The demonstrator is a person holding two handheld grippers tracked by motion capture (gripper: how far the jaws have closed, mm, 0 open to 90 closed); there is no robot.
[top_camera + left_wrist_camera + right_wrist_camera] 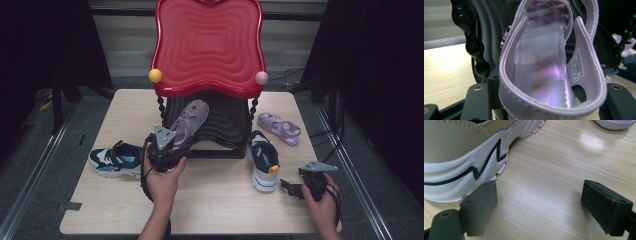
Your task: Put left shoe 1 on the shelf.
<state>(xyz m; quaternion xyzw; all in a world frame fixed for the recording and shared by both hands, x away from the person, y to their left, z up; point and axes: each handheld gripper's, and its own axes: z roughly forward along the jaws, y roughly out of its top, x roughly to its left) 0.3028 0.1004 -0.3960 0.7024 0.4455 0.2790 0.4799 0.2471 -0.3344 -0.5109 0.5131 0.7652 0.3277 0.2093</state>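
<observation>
The left gripper (172, 139) has its fingers (477, 100) closed partway on the heel end of a lilac sandal (190, 120), one pad on each side of the heel cup, and holds it toe-first over the black lower shelf (225, 125) of the red two-tier rack (207, 45) at the back of the worktop (220, 210). In the left gripper view the sandal (549, 75) looks like a light child's shoe of soft, glossy synthetic: the heel band bows under the pads and the straps are thin and floppy, so I judge the stiffer heel and sole edge the right place to hold it — a grip on a strap would let it swing. The shiny surface could slip if the squeeze eases. The left hand (162, 182) reaches forward from the near edge with the wrist roughly level, the gripper pointing away and slightly right towards the rack. The right gripper (295, 189) rests low near the worktop's right corner in the right hand (322, 205), its fingers (480, 202) standing wide apart with only bare wood between them, just beside the white sole of a navy sneaker (263, 160). The second lilac sandal (280, 128) lies to the right of the rack, and another navy sneaker (114, 159) lies at the left — both look heavier and firmer-soled than the sandal in hand.
</observation>
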